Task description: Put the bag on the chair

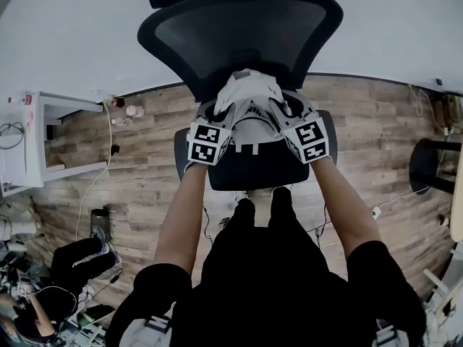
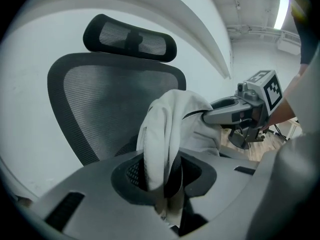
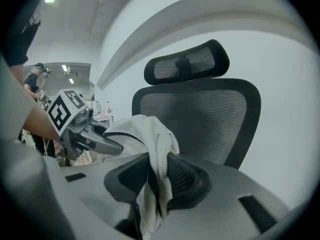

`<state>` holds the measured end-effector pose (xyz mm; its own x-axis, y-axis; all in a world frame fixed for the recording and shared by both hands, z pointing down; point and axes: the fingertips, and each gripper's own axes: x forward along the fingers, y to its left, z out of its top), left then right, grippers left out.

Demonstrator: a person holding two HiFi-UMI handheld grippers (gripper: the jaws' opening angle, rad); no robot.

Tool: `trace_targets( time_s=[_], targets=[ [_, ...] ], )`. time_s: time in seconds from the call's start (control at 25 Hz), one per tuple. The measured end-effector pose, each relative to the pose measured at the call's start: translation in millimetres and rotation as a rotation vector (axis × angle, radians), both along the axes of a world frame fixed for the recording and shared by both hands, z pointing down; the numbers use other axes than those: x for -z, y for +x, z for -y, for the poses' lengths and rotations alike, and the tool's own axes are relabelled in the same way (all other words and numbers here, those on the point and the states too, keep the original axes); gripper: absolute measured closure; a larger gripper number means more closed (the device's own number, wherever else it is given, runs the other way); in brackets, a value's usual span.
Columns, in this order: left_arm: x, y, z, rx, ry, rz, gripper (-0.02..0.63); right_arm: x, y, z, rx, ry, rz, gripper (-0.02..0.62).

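A white cloth bag (image 1: pixel 249 96) hangs bunched between my two grippers, just above the black seat (image 1: pixel 253 170) of a mesh office chair (image 1: pixel 239 35). My left gripper (image 1: pixel 217 111) pinches the bag's left side and my right gripper (image 1: pixel 292 108) its right side. In the left gripper view the bag's fabric (image 2: pixel 167 129) runs down between my own pads (image 2: pixel 131 175), with the chair's backrest (image 2: pixel 100 104) behind and the right gripper (image 2: pixel 235 113) across. The right gripper view shows the bag's cloth (image 3: pixel 152 136) squeezed between its pads (image 3: pixel 187 176), the left gripper (image 3: pixel 87 136) opposite.
The chair stands on a wooden floor against a white wall. A white shelf unit (image 1: pixel 32 139) is at the left, with cables (image 1: pixel 98 179) and dark clutter (image 1: pixel 79 266) on the floor. A black round base (image 1: pixel 430 166) stands at the right. A person (image 3: pixel 36 84) is far behind.
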<state>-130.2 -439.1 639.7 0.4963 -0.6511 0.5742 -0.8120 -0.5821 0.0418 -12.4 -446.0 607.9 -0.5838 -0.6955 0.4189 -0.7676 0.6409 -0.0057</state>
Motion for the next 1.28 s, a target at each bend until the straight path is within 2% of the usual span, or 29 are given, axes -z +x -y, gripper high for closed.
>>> trace_targets(
  time_s=[0.08, 0.12, 0.24, 0.32, 0.4, 0.52, 0.72, 0.88, 0.96, 1.08, 1.28],
  targets=[
    [-8.2, 1.0, -1.1, 0.002, -0.028, 0.015, 0.476, -3.1, -2.3, 0.2, 0.005, 0.013, 0.0, 0.479],
    [-12.7, 1.6, -2.5, -0.003, -0.046, 0.026, 0.433, -6.0, -4.1, 0.0, 0.013, 0.014, -0.007, 0.478],
    [-25.4, 4.9, -11.2, -0.013, -0.081, 0.057, 0.325, -16.6, -3.3, -4.8, 0.038, 0.007, -0.064, 0.411],
    [-27.6, 7.4, -22.5, 0.002, -0.084, 0.063, 0.294, -18.0, 5.8, -12.4, 0.037, 0.01, -0.081, 0.386],
    [-24.1, 6.2, -34.9, 0.026, -0.085, 0.058, 0.267, -15.9, 15.7, -21.2, 0.018, 0.005, -0.07, 0.302],
    [-19.1, -7.1, -47.2, 0.051, -0.091, 0.05, 0.241, -13.9, 25.4, -31.0, -0.027, 0.005, -0.063, 0.262],
    [10.2, -28.0, -57.7, 0.098, -0.05, 0.013, 0.233, -0.3, 35.3, -61.3, -0.081, -0.013, -0.033, 0.255],
    [51.2, -18.6, -69.5, 0.107, 0.035, -0.018, 0.233, 28.4, 50.3, -79.5, -0.139, 0.008, 0.021, 0.255],
    [75.0, -9.0, -78.2, 0.1, 0.082, -0.032, 0.233, 44.0, 52.6, -88.5, -0.138, 0.027, 0.037, 0.255],
    [109.1, 2.0, -89.2, 0.107, 0.144, -0.084, 0.233, 71.5, 48.7, -99.6, -0.104, 0.083, 0.041, 0.256],
    [153.6, 10.3, -104.1, 0.13, 0.218, -0.165, 0.235, 134.4, 47.1, -103.2, -0.091, 0.218, 0.107, 0.33]
  ],
)
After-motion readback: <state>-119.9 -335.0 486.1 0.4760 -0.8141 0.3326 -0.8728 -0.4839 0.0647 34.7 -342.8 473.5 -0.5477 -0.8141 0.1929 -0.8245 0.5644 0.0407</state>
